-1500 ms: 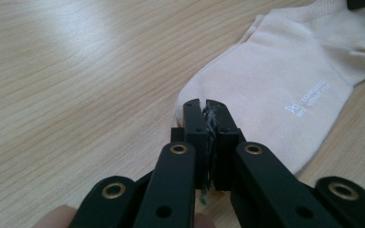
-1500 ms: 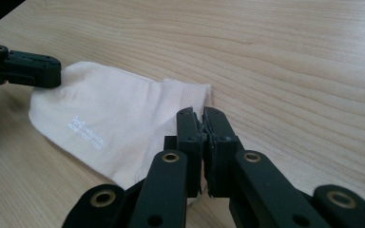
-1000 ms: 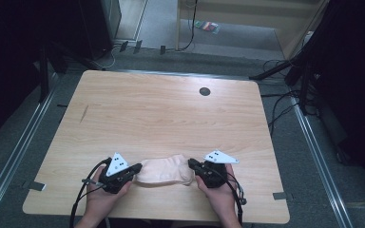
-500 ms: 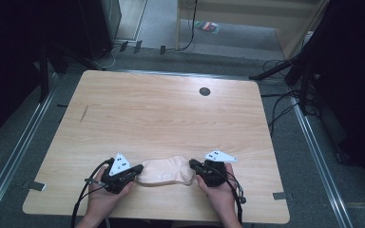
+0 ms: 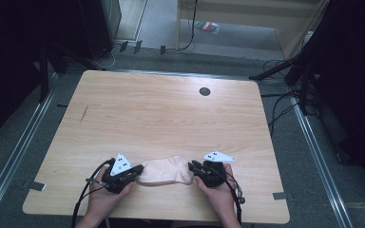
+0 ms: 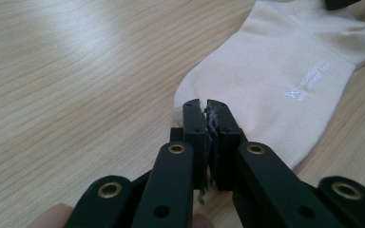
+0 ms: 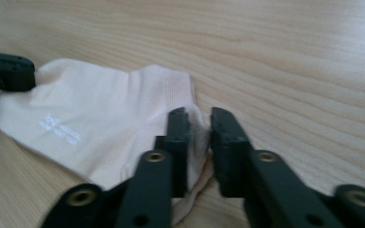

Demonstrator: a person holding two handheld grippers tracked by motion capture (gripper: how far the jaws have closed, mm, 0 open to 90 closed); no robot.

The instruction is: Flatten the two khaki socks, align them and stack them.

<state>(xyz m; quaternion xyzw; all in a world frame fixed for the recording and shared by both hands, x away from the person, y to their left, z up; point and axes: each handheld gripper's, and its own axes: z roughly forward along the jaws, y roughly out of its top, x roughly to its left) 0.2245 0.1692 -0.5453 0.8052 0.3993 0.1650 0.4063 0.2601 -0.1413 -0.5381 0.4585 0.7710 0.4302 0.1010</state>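
Where the wooden table [image 5: 161, 114] nears the person's edge, a pale beige sock [image 5: 164, 171] lying flat, stretched sideways between both tools. Left gripper [image 5: 134, 174] at the sock's left end, jaws pressed together on a fold of fabric; in the left gripper view, left gripper [image 6: 207, 108] with cloth bunched in the thin slit between the pads, sock [image 6: 275, 66] spreading away up and right, small white lettering on it. Right gripper [image 5: 193, 167] at the sock's right end; in the right gripper view, right gripper [image 7: 200, 118] with jaws just opened a little, a visible gap now between the pads, sock edge [image 7: 197, 124] standing loosely in that gap, touching the left pad but no longer squeezed from both sides. Sock [image 7: 100, 123] resting on the table [image 7: 290, 61] beyond, far end pinched by the other tool's dark jaw at the upper left. Hands [image 5: 105, 199] wrapped round both tool bodies near the table's front edge. Small dark round hole [image 5: 204, 91] in the tabletop, well apart from the sock.
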